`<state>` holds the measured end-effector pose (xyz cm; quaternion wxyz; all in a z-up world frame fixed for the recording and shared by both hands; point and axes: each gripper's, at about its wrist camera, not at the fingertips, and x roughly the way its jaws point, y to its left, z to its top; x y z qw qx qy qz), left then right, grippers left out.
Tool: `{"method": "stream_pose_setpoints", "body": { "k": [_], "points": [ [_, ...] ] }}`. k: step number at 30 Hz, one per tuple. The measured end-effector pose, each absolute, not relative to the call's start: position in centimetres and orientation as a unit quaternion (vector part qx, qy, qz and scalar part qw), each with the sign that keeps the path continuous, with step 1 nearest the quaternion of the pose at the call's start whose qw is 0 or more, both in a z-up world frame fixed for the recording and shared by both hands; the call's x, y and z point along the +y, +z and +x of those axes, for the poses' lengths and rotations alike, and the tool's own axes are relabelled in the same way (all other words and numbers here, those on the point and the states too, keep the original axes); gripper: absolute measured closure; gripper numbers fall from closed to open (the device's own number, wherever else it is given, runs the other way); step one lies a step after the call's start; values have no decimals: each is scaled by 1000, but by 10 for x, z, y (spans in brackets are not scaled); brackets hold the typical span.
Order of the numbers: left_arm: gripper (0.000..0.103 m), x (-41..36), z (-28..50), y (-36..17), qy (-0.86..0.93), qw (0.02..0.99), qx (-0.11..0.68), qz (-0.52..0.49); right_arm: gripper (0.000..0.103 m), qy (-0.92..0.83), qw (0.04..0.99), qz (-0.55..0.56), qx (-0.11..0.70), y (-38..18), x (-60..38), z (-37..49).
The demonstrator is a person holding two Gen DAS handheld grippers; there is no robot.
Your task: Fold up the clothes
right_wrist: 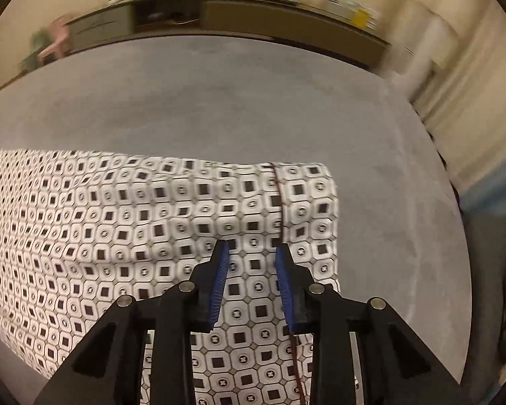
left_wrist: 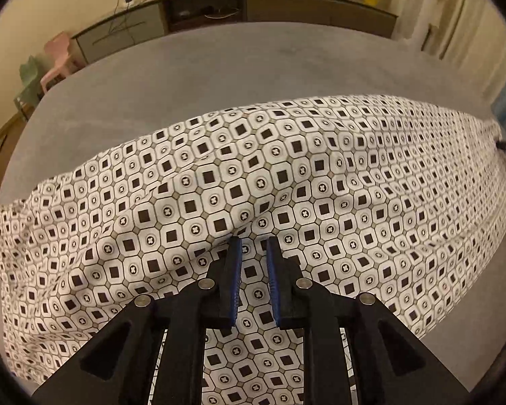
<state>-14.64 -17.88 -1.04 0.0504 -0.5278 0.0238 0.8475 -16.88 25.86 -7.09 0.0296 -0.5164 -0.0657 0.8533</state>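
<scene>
Across the grey bed [left_wrist: 219, 77] lies the patterned garment [left_wrist: 286, 175], a long band of thin white cloth printed with black squares and little ringed crosses, stretched sideways along the bed's near half. Over its near edge sits the left gripper [left_wrist: 254, 246], blue ribbed pads a narrow gap apart, cloth visible between them, tips at a raised ridge of fabric. Whether they pinch that ridge, I cannot tell. Toward the garment's far right end, the right gripper [right_wrist: 252, 248] hovers with its jaws clearly spread, nothing clamped, just beside a dark stitched seam [right_wrist: 279, 202] that marks off a hem-like end panel. My read: two grippers spaced along the same long edge suits lifting that edge evenly for a fold across the bed. The cloth looks light and slippery, rippling into soft puffed ridges rather than lying crisp, so it may sag between the holds. The bed cover looks matte and felt-like.
</scene>
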Motion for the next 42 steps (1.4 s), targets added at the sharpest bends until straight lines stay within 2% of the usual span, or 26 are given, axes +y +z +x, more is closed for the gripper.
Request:
{"method": "stream_pose_setpoints", "body": {
  "k": [4, 6, 10, 14, 18, 20, 22, 25, 27, 31, 33, 38, 42],
  "points": [
    [86, -204, -139, 6, 860, 25, -5, -509, 74, 858, -2, -512, -41, -57, 254, -148],
    [86, -245, -128, 13, 867, -26, -10, -498, 73, 860, -32, -508, -30, -47, 244, -135],
    [87, -359, -125, 1, 848, -146, -66, -505, 71, 855, -81, -511, -22, -37, 221, -112],
    [88, -429, -144, -23, 837, -176, -111, -506, 70, 839, -68, -537, -49, -51, 220, -110],
    [97, -438, -172, -30, 835, -199, -91, -505, 67, 843, -40, -535, -46, -50, 261, -103],
    [98, -436, -182, -30, 836, -197, -93, -504, 65, 843, -32, -536, -37, -56, 307, -85],
    [97, -420, -179, -17, 841, -189, -78, -500, 65, 843, -29, -536, -32, -59, 331, -72],
    [91, -397, -170, 9, 857, -153, -59, -489, 65, 862, -27, -506, -22, -33, 321, -62],
    [90, -405, -178, 4, 851, -161, -62, -496, 65, 870, -21, -492, -15, -21, 317, -67],
    [84, -419, -193, -6, 840, -176, -67, -510, 65, 859, -2, -512, 11, -31, 350, -85],
    [86, -422, -194, 1, 836, -190, -73, -509, 65, 861, -7, -509, 15, -27, 359, -84],
    [86, -385, -172, 29, 860, -132, -63, -489, 65, 880, 18, -472, 54, 4, 408, -75],
    [84, -365, -182, 1, 835, -113, -19, -538, 65, 866, 16, -497, 58, -3, 414, -49]
  ]
}}
